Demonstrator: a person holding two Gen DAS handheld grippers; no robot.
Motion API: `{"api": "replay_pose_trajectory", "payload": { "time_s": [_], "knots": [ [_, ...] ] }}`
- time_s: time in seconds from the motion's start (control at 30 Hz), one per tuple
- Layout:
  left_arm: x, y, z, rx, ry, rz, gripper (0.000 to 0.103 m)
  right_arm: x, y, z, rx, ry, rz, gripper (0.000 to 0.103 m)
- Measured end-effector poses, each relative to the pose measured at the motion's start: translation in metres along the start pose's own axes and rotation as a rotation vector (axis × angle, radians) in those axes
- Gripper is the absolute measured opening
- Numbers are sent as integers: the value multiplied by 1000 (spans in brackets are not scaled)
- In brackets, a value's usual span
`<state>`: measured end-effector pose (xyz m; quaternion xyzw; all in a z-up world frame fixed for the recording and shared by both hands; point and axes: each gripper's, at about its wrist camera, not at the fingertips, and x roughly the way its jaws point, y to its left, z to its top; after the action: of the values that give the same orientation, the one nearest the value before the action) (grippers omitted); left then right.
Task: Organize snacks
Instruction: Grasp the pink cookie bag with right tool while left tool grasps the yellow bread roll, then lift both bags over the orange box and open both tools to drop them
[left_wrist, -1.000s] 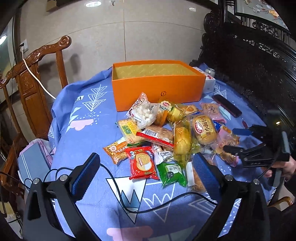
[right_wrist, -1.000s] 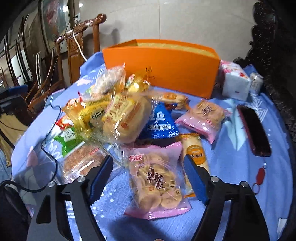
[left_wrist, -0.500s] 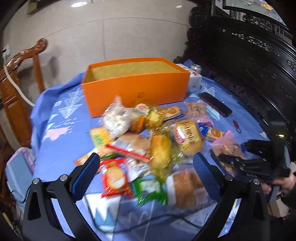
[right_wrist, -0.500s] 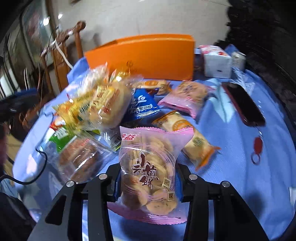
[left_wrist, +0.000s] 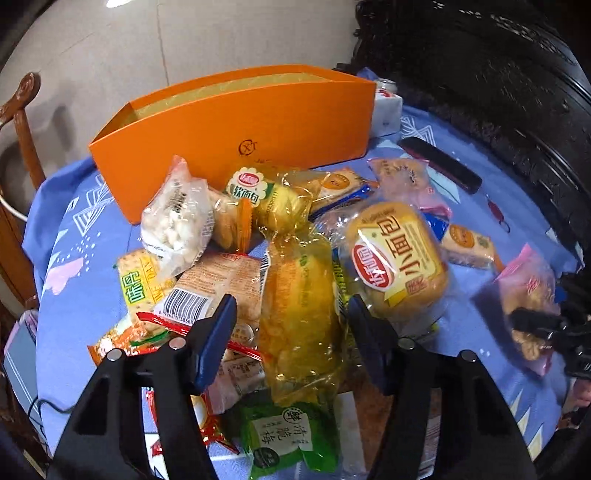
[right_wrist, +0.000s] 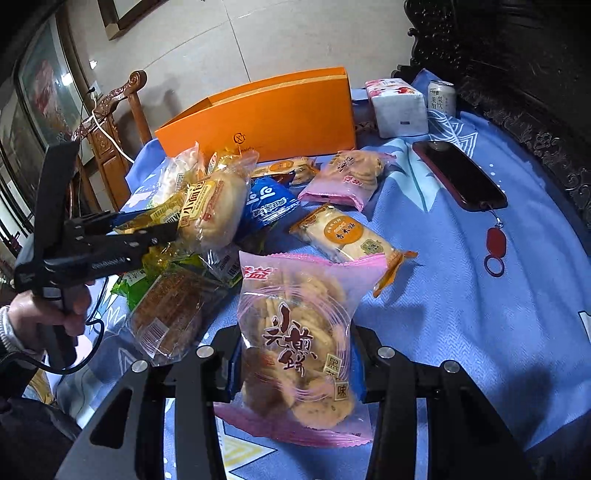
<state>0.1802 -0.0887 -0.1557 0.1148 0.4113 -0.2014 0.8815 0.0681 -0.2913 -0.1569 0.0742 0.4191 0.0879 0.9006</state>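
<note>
Snack packs lie heaped on the blue cloth in front of an open orange box (left_wrist: 236, 122) (right_wrist: 266, 118). My left gripper (left_wrist: 291, 306) reaches down into the heap with its jaws closing. A yellow bread pack (left_wrist: 299, 280) sits between the blue pads (left_wrist: 218, 332), and a gap still shows on the pack's left side. The right wrist view shows this left gripper (right_wrist: 147, 225) at the left, held by a hand. My right gripper (right_wrist: 295, 362) is shut on a pink bag of round biscuits (right_wrist: 295, 332). That bag (left_wrist: 524, 291) also appears at the right edge of the left wrist view.
A dark phone (right_wrist: 458, 177) with a red tag, a tissue pack (right_wrist: 399, 107) and a drink can (right_wrist: 441, 98) lie right of the box. A wooden chair (right_wrist: 110, 122) stands at the left. Dark carved furniture (left_wrist: 498, 92) borders the table's right side.
The left gripper has dropped forward into the heap and its jaws have narrowed around the yellow bread pack. The right gripper has shut on the pink biscuit bag and rolled with it.
</note>
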Motion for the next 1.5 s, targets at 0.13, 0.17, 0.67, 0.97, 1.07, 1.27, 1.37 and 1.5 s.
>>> {"api": "replay_pose_trajectory", "payload": {
  "time_s": [0.13,0.17,0.67,0.97,1.07,1.27,1.37,1.5],
  "knots": [
    [4,-2,-3,23,-11,1,49,1,0,2,10,-4,0,44],
    [4,-2,-4,19,-2,-24,35,1,0,2,12,-6,-1,44],
    [-82,32,2,-105,-182,-45,34,-30,18,29,-18,-99,22,44],
    [-131,86,77,-146,-269,-41,34,-46,38,130,-82,-267,86,44],
    [-134,103,116,-140,-302,-26,34,-42,47,171,-105,-314,90,44],
    [-106,135,194,-134,-293,26,34,-8,59,267,-134,-343,92,44],
    [-83,152,231,-156,-282,52,54,18,65,311,-155,-343,64,51],
    [-82,170,242,-243,-295,156,99,20,65,323,-112,-360,9,94]
  ]
}}
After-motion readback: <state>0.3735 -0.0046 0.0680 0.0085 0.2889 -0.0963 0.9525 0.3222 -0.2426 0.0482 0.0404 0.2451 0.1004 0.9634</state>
